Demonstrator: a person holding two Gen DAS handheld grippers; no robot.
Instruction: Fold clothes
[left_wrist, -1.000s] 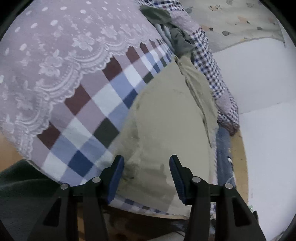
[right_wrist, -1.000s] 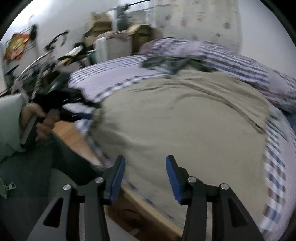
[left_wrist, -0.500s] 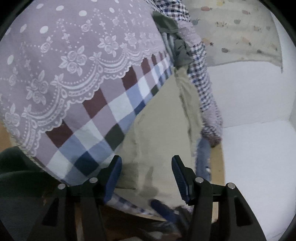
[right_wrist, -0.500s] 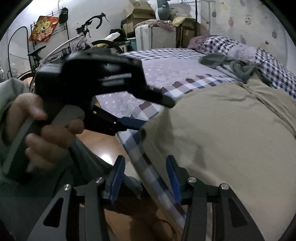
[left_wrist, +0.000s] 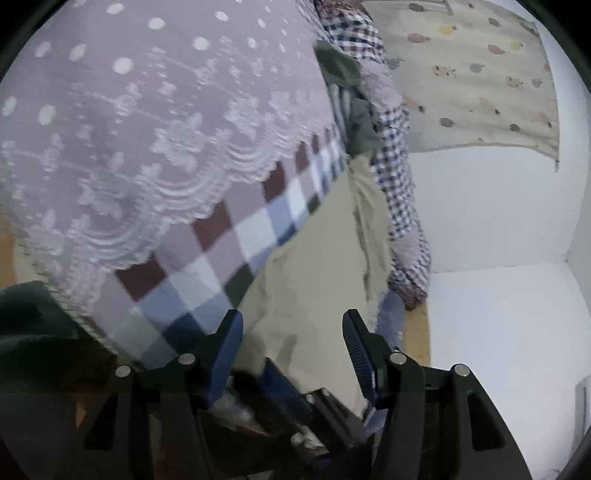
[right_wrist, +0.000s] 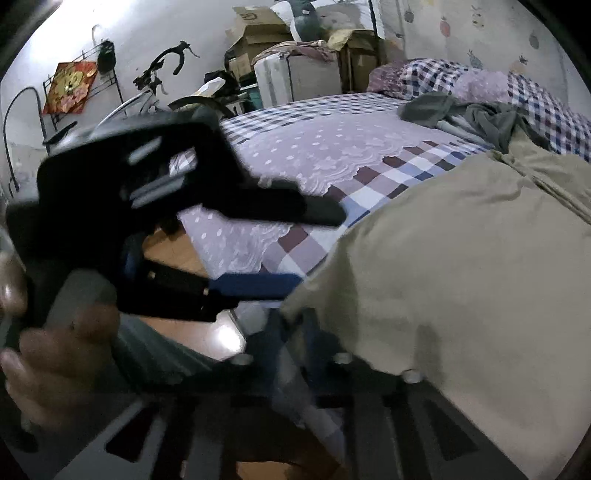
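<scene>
A bed is seen from two hand-held grippers. At far left in the right wrist view, a hand (right_wrist: 55, 347) is wrapped round the left hand-held gripper (right_wrist: 258, 284), whose blue pads are spread wide at the near corner of a khaki garment (right_wrist: 461, 266); nothing is held between them. In the left wrist view that same garment lies in a long strip down the bed, just beside the lilac lace spread (left_wrist: 147, 129) and over the checked sheet (left_wrist: 236, 236). The right hand-held gripper (right_wrist: 310, 354) is blurred and half covered by the garment's edge (whether it is shut or not cannot be told). Folding is judged barely begun: the garment is spread flat, no fold is visible, and other clothes (right_wrist: 480, 114) wait crumpled near the pillows. The near hem hangs over the bed edge above a wooden floor (right_wrist: 177, 254). Open room lies leftward across the spread; to the right, the wall (left_wrist: 498, 206) stands close.
</scene>
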